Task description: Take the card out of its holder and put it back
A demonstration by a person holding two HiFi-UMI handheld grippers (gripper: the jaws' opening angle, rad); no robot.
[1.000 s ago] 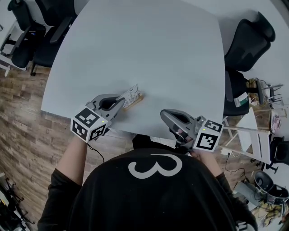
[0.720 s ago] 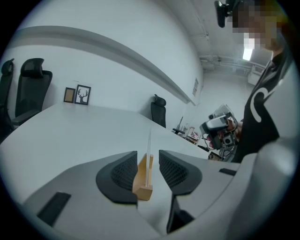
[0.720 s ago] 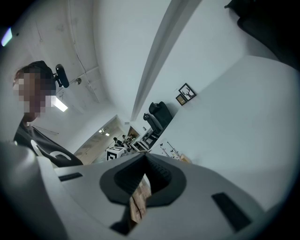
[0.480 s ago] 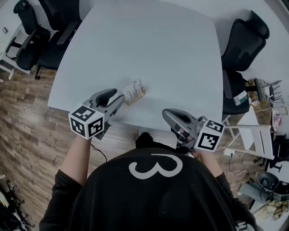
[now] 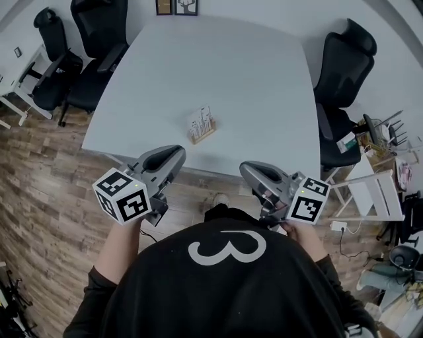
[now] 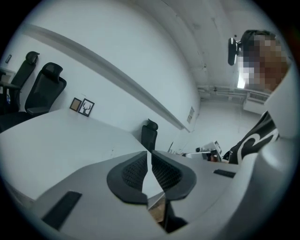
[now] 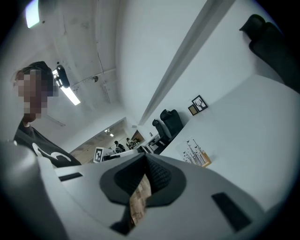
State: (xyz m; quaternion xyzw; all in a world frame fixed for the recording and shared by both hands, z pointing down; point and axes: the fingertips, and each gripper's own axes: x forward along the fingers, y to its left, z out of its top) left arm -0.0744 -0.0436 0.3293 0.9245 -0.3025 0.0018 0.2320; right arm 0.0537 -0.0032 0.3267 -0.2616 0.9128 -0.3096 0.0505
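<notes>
A white printed card (image 5: 200,121) stands upright in a small wooden holder (image 5: 205,136) near the front of the white table (image 5: 225,66). In the right gripper view the card (image 7: 194,151) and holder (image 7: 205,162) show far off, to the right of the jaws. My left gripper (image 5: 177,153) hangs off the table's near edge, well short of the holder. Its jaws (image 6: 150,153) have just been closing, leaving a thin slit with nothing between them. My right gripper (image 5: 246,169) also hovers in front of the edge; its jaws (image 7: 144,155) are shut and empty.
Black office chairs stand at the far left (image 5: 99,39), further left (image 5: 49,72) and on the right (image 5: 344,66). Two framed pictures (image 5: 177,6) lean at the table's far end. A white folding rack and clutter (image 5: 377,191) sit on the wooden floor to the right.
Both grippers have drawn back from the table toward the body and risen. The left one has left the card, which stays in its holder. The table now looks farther away.
</notes>
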